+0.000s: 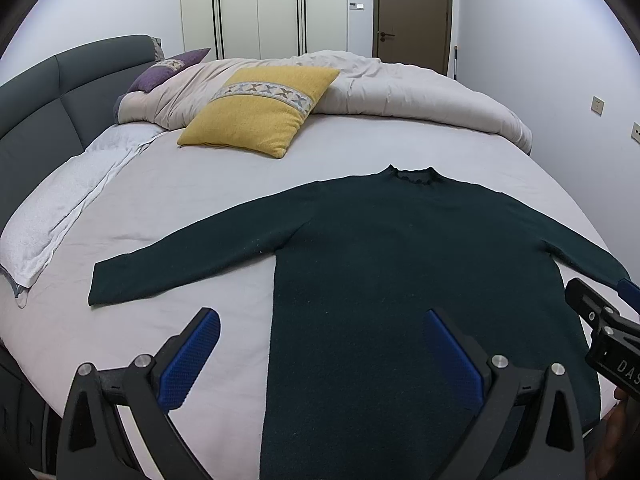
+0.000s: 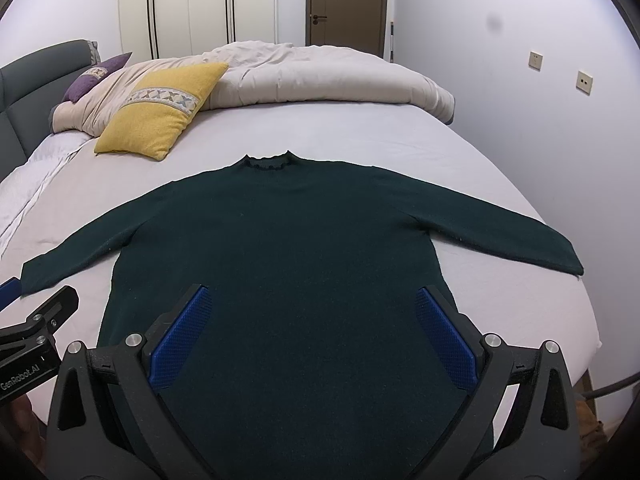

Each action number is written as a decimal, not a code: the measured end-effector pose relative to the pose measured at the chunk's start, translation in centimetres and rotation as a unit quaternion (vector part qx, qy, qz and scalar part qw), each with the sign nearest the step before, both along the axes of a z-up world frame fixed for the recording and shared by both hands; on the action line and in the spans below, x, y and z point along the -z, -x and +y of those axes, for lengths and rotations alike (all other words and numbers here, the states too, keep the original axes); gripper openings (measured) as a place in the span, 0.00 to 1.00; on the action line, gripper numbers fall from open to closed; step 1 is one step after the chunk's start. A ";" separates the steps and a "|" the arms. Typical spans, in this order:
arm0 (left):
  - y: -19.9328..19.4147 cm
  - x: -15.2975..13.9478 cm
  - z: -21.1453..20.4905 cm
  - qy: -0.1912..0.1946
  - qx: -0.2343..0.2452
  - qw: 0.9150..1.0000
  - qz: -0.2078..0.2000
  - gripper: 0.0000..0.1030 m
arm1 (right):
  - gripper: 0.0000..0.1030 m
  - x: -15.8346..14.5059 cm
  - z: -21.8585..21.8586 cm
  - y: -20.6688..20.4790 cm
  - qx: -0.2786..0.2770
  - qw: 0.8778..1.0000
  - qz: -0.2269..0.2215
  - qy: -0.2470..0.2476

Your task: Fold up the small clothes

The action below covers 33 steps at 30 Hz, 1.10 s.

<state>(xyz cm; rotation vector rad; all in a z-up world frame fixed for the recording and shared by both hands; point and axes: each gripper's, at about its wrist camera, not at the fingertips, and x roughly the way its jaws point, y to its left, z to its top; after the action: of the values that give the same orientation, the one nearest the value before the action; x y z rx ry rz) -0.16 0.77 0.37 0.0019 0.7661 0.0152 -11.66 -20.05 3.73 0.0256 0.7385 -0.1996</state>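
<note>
A dark green sweater [image 2: 288,248] lies flat and face up on a bed [image 2: 460,152] covered by a pale sheet. Its collar points to the far side, both sleeves are spread out to left and right, and its hem hangs toward the near edge of the bed. Nothing has been folded yet.

The left gripper [image 1: 320,356] hovers over the sweater's left side seam with its blue fingers wide apart, holding nothing. The right gripper [image 2: 314,332] hovers over the lower body of the sweater, fingers likewise spread and empty.

A yellow cushion [image 1: 260,112] and a rumpled duvet [image 1: 400,88] sit at the far side, well apart from the sweater. A white towel [image 1: 60,208] lies along the far left.

Likely risks from here: the knit looks thick and soft, so a pinch might catch only the top layer and leave the back layer behind, making a crooked fold. A gripper could also snag the sheet with the fabric. The near hem sits close to the bed's edge, so a pull toward the near side could drag the sweater off.
</note>
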 end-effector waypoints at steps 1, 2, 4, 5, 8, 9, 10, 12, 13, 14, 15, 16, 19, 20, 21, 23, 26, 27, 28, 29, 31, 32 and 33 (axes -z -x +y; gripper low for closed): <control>0.0 0.0 0.0 0.000 0.000 1.000 0.000 1.00 | 1.00 -0.1 0.0 -0.1 0.000 1.000 0.000 0.000; 0.0 0.0 0.0 0.000 0.000 1.000 0.000 1.00 | 1.00 -0.1 0.0 0.0 0.000 1.000 0.000 0.000; 0.0 0.0 0.0 0.001 0.000 1.000 0.000 1.00 | 1.00 -0.1 0.1 0.0 0.000 1.000 0.000 0.001; 0.0 0.0 0.0 0.001 0.001 1.000 0.000 1.00 | 1.00 -0.1 0.1 0.0 0.000 1.000 0.000 0.001; -0.1 0.0 0.0 0.000 0.000 1.000 0.000 1.00 | 1.00 0.0 0.2 0.0 0.000 1.000 0.000 0.001; 0.0 0.0 0.1 0.001 0.001 1.000 0.000 1.00 | 1.00 -0.1 0.2 0.0 0.000 1.000 0.000 0.002; -0.1 0.0 -0.1 0.000 0.000 1.000 0.001 1.00 | 1.00 -0.1 0.2 0.0 0.000 1.000 0.000 0.002; -0.1 0.0 0.0 0.000 0.000 1.000 0.001 1.00 | 1.00 -0.1 0.2 0.0 -0.001 1.000 0.000 0.002; -0.1 0.0 -0.1 0.000 0.000 1.000 0.001 1.00 | 1.00 -0.1 0.2 0.0 -0.001 1.000 0.001 0.002; -0.1 0.0 -0.1 0.000 0.000 1.000 0.001 1.00 | 1.00 -0.1 0.2 0.0 -0.001 1.000 0.001 0.002; -0.1 0.0 -0.1 0.000 0.000 1.000 0.001 1.00 | 1.00 0.0 0.2 0.0 -0.001 1.000 0.000 0.003; 0.1 0.4 0.3 0.001 -0.002 1.000 0.001 1.00 | 1.00 0.0 0.2 0.0 -0.001 1.000 0.000 0.003; 0.2 0.4 0.4 0.001 -0.002 1.000 0.001 1.00 | 1.00 0.0 0.3 0.0 -0.001 1.000 -0.001 0.004; 0.2 0.4 0.4 0.001 -0.002 1.000 0.001 1.00 | 1.00 0.0 0.3 0.0 -0.001 1.000 -0.001 0.003; 0.2 0.4 0.4 0.001 -0.002 1.000 0.001 1.00 | 1.00 0.0 0.3 0.0 -0.001 1.000 0.000 0.003; 0.2 0.4 0.4 0.001 -0.002 1.000 0.001 1.00 | 1.00 0.0 0.3 0.0 -0.001 1.000 0.000 0.003; 0.2 0.4 0.4 0.001 -0.002 1.000 0.001 1.00 | 1.00 0.0 0.2 0.0 -0.002 1.000 0.001 0.004; 0.2 0.4 0.4 0.001 -0.002 1.000 0.001 1.00 | 1.00 0.1 0.2 -0.1 -0.003 1.000 0.001 0.004; 0.2 0.4 0.4 0.001 -0.002 1.000 0.001 1.00 | 1.00 0.1 0.2 -0.1 -0.002 1.000 0.001 0.005; 0.2 0.5 0.5 0.002 -0.002 1.000 0.001 1.00 | 1.00 0.1 0.2 -0.1 -0.003 1.000 0.001 0.005; 0.3 0.5 0.6 0.002 -0.002 1.000 0.001 1.00 | 1.00 0.1 0.2 0.0 -0.002 1.000 0.001 0.005; 0.2 0.5 0.5 0.001 -0.002 1.000 0.001 1.00 | 1.00 0.1 0.2 -0.1 -0.002 1.000 0.001 0.005; 0.2 0.5 0.5 0.001 -0.002 1.000 0.001 1.00 | 1.00 0.1 0.2 0.0 -0.003 1.000 0.001 0.005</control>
<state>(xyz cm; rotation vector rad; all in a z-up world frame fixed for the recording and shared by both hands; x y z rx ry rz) -0.40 1.30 -0.09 -0.0018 0.7677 0.0179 -11.61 -19.82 3.62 0.0139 0.7399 -0.1979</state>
